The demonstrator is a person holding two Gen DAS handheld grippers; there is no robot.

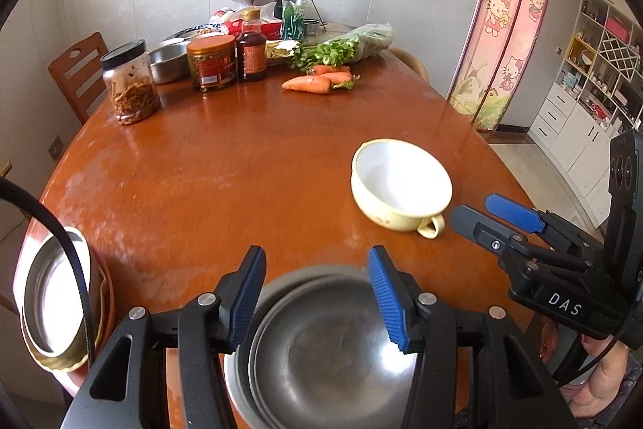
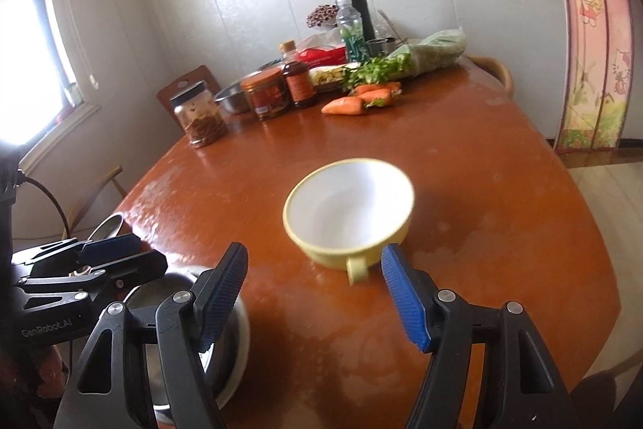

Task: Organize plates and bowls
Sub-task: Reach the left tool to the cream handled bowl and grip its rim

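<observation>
left wrist: looks forward and down, close over steel bowls (image 1: 321, 344) between its jaws | right wrist: faces yellow cup (image 2: 349, 214) just ahead of its jaws | shared: cup (image 1: 402, 183), table (image 1: 225, 163), far clutter, each other's gripper

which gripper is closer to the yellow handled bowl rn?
Right. The right gripper is open just short of the yellow bowl, facing its handle. The left gripper is open over the steel bowls, farther off.

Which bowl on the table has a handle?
The pale yellow bowl with white inside, just ahead of the open right gripper; the steel bowls near the left gripper have none.
</observation>
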